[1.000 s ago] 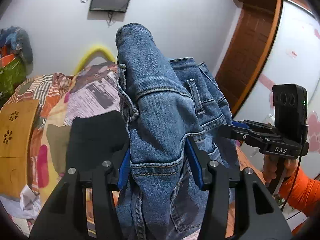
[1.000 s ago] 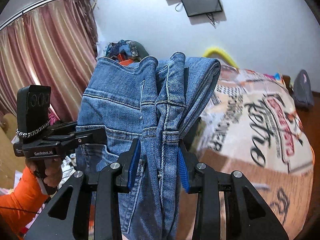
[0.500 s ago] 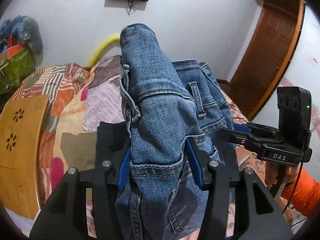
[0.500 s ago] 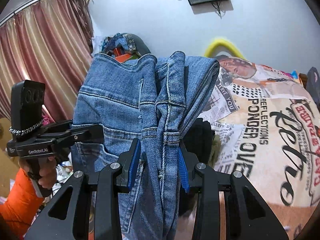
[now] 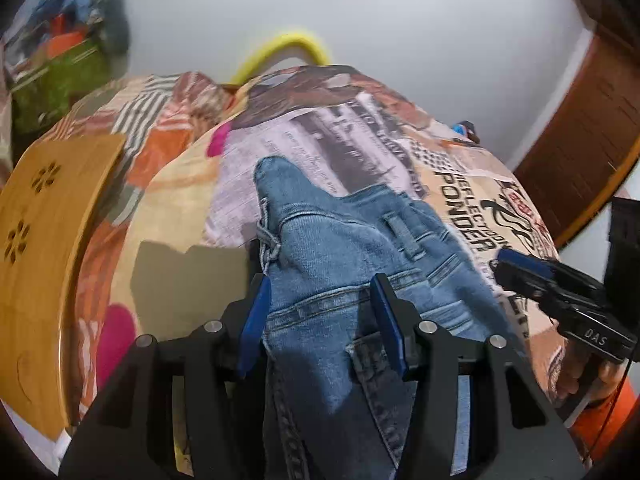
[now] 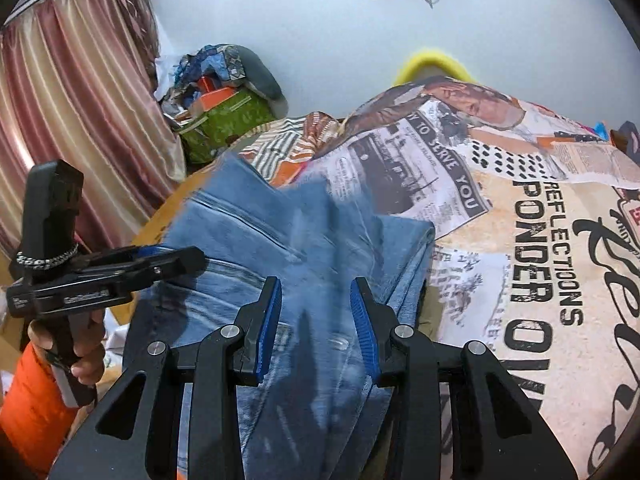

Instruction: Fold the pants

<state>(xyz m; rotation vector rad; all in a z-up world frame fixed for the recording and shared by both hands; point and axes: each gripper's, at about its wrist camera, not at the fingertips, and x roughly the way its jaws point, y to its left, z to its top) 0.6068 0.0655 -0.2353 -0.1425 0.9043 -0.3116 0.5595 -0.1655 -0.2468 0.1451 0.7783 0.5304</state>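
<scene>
Blue denim jeans (image 5: 340,248) hang between both grippers, the waistband end flopped forward over the printed bedspread (image 5: 452,176). My left gripper (image 5: 320,292) is shut on a thick bunch of the waistband, its blue pads pressing the denim from both sides. In the right wrist view the jeans (image 6: 288,224) are blurred. My right gripper (image 6: 316,300) is shut on another bunched part of the same waistband. Each view shows the other hand-held gripper beside the cloth: the right gripper (image 5: 520,264) with a hand under it, and the left gripper (image 6: 176,258) gripped by a hand in an orange sleeve.
The bedspread (image 6: 520,208) covers a bed ahead. A wooden board with flower cut-outs (image 5: 44,240) stands at the bed's left. A pile of bags and clothes (image 6: 224,92) sits by the curtain (image 6: 68,120). A yellow hoop (image 5: 284,46) is behind the bed; a brown door (image 5: 592,120) is right.
Both grippers have come down and tipped toward the bed with the jeans. The denim that stood upright before each camera now falls forward over the bedspread. The grips are unchanged.
</scene>
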